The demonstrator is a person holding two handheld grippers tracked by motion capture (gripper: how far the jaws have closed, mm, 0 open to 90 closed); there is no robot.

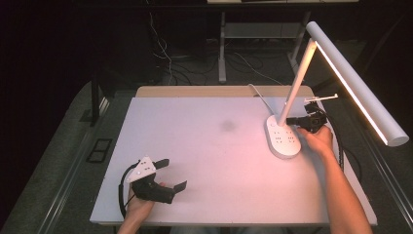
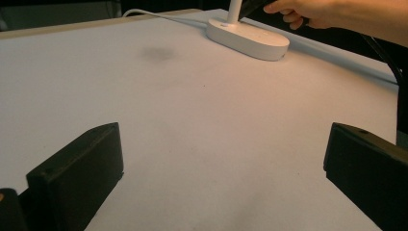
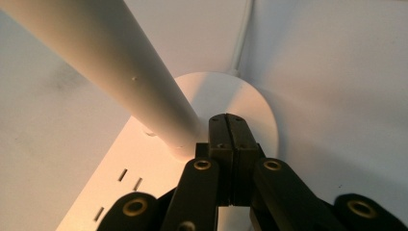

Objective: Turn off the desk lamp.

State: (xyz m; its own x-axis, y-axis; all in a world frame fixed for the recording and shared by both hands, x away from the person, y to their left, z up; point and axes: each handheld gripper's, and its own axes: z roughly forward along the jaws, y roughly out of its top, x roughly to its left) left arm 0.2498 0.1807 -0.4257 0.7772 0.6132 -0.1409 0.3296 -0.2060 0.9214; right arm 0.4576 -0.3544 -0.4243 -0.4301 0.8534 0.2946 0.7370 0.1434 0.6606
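1. The desk lamp [image 1: 284, 138] stands lit near the table's [image 1: 204, 161] far right corner, its cord going off over the far edge.
2. The right gripper [image 3: 227, 126] has its jaws pressed together, holding nothing, the tips beside the stem's foot over the base, probably to press a switch there.
3. The left gripper [image 1: 171, 174] waits wide open and empty near the near left corner.

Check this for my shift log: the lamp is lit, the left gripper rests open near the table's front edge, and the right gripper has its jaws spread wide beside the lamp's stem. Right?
One detail is off. The right gripper has its jaws closed together, not spread, at the foot of the lamp stem; the right gripper view shows this. The rest holds: the lamp is lit and the left gripper is open near the table's front edge.
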